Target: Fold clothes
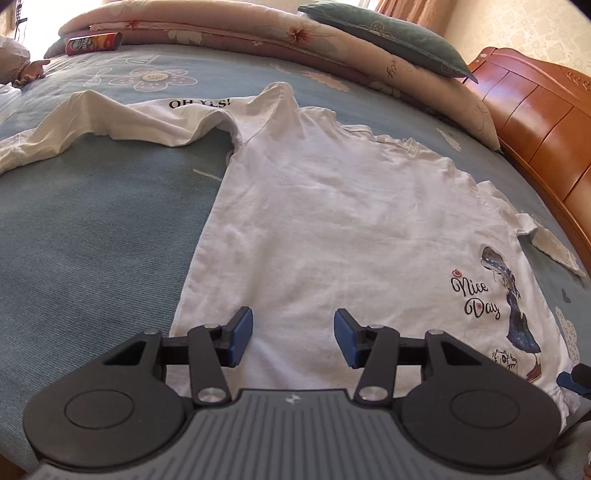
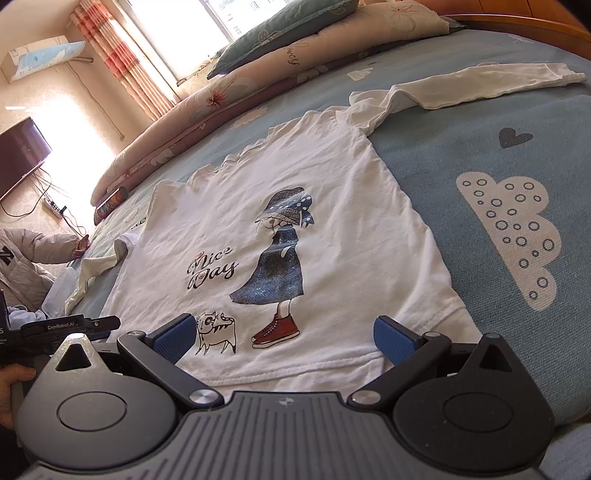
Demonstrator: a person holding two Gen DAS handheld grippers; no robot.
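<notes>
A white long-sleeved shirt with a "Nice Day" girl print lies flat, front up, on the blue bedspread; it also shows in the right wrist view. Its left sleeve lies bent out across the bed, and the right sleeve stretches out the other way. My left gripper is open and empty, just above the shirt's hem near its left corner. My right gripper is open wide and empty over the hem below the print. The left gripper's side shows in the right wrist view.
Folded floral quilts and a teal pillow lie along the far side of the bed. A snack can lies by the quilts. A wooden bed board stands at the right. Another person's hand rests on the bed.
</notes>
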